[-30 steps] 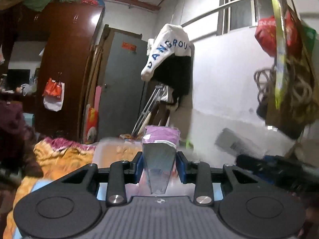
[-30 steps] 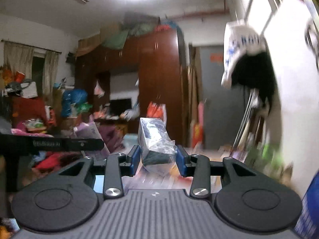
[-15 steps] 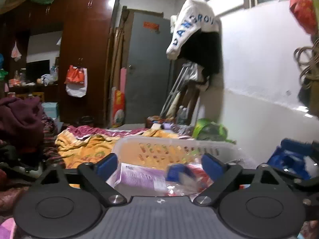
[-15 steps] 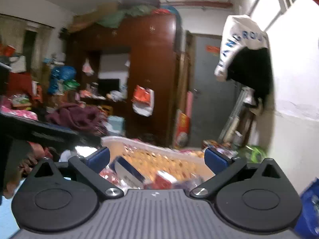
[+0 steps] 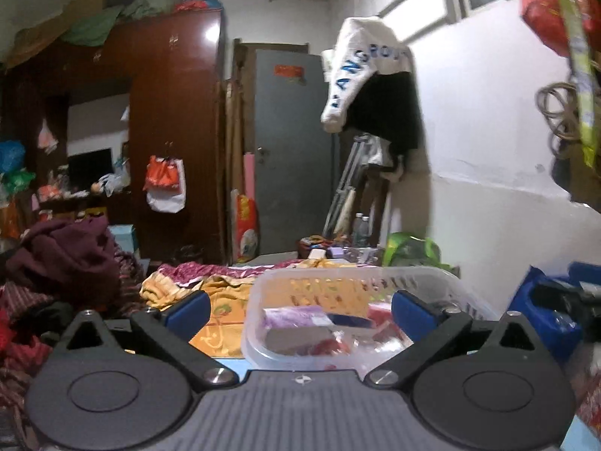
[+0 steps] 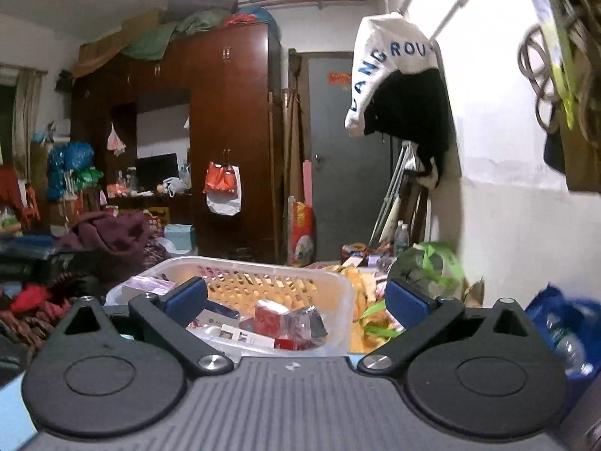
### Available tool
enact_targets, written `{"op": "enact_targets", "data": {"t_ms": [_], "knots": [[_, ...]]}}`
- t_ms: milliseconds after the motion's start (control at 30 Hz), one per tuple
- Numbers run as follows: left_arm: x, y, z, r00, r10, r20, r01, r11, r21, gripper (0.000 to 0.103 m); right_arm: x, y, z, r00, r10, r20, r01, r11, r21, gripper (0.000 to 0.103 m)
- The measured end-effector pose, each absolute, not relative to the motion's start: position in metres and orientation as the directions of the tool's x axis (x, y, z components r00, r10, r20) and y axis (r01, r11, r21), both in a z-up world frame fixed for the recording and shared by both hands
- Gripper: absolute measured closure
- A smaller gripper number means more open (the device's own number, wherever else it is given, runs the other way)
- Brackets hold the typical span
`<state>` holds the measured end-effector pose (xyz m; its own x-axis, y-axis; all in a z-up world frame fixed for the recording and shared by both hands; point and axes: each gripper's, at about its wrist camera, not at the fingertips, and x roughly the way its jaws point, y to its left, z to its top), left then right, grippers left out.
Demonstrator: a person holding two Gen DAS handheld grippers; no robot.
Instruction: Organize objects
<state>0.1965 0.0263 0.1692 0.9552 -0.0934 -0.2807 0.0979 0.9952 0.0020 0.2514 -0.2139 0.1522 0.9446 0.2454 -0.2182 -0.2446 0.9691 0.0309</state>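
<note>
A clear plastic basket [image 5: 443, 278] sits on the bed just ahead, also in the right wrist view [image 6: 338, 285]. In it lie a purple-topped packet [image 5: 293, 314], a red box [image 6: 268, 310], a dark wrapped box [image 6: 306, 321] and other small packs. My left gripper [image 5: 298, 310] is open and empty, its blue pads spread wide at the basket's near rim. My right gripper [image 6: 296, 298] is open and empty too, pads spread over the basket's near side.
A yellow patterned bedsheet [image 5: 225, 293] lies left of the basket. A maroon cloth heap [image 5: 67, 259] is further left. A blue bag [image 5: 544, 315] and a green bag [image 6: 432, 267] lie right, by the white wall. A wardrobe and grey door stand behind.
A second ago each gripper was shut on a packet held up. Both opened and the packets dropped into the basket. Both grippers have since drawn back slightly.
</note>
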Motion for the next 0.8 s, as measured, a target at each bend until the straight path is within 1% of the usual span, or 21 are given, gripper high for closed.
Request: {"op": "enact_targets", "data": {"t_ms": [67,267,533,800], "knots": [[0.191,0.023,0.168,0.954,-0.09,-0.284,0.098,0.995,0.013,0.0,0.252,-0.218,0.151,0.938,0.256,-0.234,-0.251,0.967,0.051,0.0],[0.18,0.019,0.168,0.957,-0.091,-0.275,0.095,0.995,0.002,0.0,0.243,-0.226,0.14,0.944,0.241,-0.227,-0.239,0.97,0.039,0.0],[0.178,0.013,0.157,0.948,-0.094,-0.303,0.103,0.995,0.014,0.0,0.232,-0.228,0.136,0.941,0.258,-0.22,-0.255,0.966,0.043,0.0],[0.174,0.006,0.148,0.947,-0.092,-0.307,0.106,0.994,0.029,0.0,0.231,-0.225,0.13,0.928,0.281,-0.244,-0.281,0.959,0.037,0.0]]}}
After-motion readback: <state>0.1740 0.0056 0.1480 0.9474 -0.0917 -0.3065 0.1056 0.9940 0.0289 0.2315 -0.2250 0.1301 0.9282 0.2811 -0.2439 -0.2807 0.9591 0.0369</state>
